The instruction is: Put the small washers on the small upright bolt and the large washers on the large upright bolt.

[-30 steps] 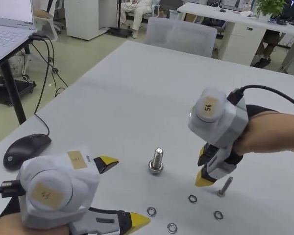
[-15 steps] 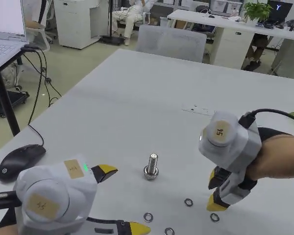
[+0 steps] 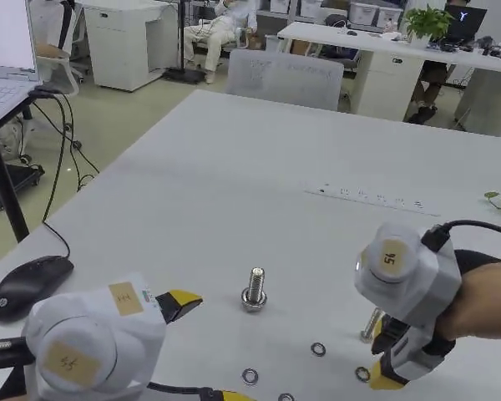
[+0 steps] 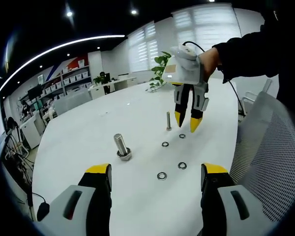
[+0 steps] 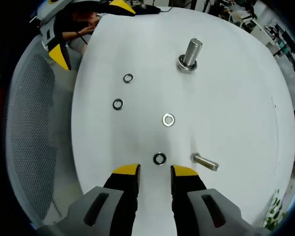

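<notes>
The large bolt point(image 3: 253, 290) point(image 5: 191, 54) stands upright mid-table. Right of it the small bolt point(image 3: 370, 326) point(image 5: 205, 162) stands upright too. Several small washers lie flat on the table in front of them, such as one point(image 3: 318, 349) and another point(image 3: 250, 377). My right gripper point(image 3: 382, 380) point(image 5: 155, 171) points down, open, its yellow tips just short of a dark washer point(image 5: 160, 158) point(image 3: 363, 374) beside the small bolt, with nothing between them. At the near left my left gripper point(image 4: 156, 169) point(image 3: 202, 347) hovers wide open and empty, facing the bolts.
A black mouse point(image 3: 25, 284) lies at the table's left edge. A grey chair point(image 3: 284, 77) stands at the far edge, and a side desk with cables point(image 3: 63, 125) is on the left. A mesh chair point(image 5: 39, 123) sits at the near edge.
My right gripper has come down and toward me, from left of the small bolt to the washer in front of it. The left gripper has held still; the head camera has shifted.
</notes>
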`<state>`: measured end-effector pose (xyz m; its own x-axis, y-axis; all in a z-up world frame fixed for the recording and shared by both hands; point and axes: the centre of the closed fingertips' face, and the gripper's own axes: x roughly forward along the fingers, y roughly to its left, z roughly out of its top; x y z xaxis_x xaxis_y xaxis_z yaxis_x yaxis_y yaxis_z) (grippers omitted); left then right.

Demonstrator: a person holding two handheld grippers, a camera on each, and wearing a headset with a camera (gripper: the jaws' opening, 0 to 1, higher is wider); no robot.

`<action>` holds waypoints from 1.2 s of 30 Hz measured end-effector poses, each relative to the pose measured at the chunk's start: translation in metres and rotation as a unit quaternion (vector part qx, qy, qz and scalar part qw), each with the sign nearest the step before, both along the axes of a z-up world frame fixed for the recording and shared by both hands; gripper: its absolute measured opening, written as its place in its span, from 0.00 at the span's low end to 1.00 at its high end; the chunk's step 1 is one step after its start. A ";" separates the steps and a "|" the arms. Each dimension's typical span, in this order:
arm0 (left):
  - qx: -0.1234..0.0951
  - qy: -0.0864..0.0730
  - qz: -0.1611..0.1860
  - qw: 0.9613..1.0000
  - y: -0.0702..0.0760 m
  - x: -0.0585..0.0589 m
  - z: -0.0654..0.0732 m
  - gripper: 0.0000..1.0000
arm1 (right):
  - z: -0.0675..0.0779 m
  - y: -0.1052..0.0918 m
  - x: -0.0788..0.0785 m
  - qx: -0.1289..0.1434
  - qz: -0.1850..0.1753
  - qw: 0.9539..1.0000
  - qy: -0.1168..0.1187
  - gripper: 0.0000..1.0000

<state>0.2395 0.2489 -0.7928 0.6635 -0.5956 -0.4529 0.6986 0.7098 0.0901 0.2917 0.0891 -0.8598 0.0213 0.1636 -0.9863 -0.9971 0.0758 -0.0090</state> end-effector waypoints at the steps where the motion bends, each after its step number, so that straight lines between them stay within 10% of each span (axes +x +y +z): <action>1: 0.000 0.001 0.000 1.000 0.000 0.000 0.000 0.74 | -0.002 0.000 0.000 0.000 -0.002 1.000 0.000 0.25; 36: -0.004 0.003 0.003 1.000 0.000 0.001 -0.003 0.73 | -0.020 0.003 0.006 -0.014 0.009 1.000 0.000 0.17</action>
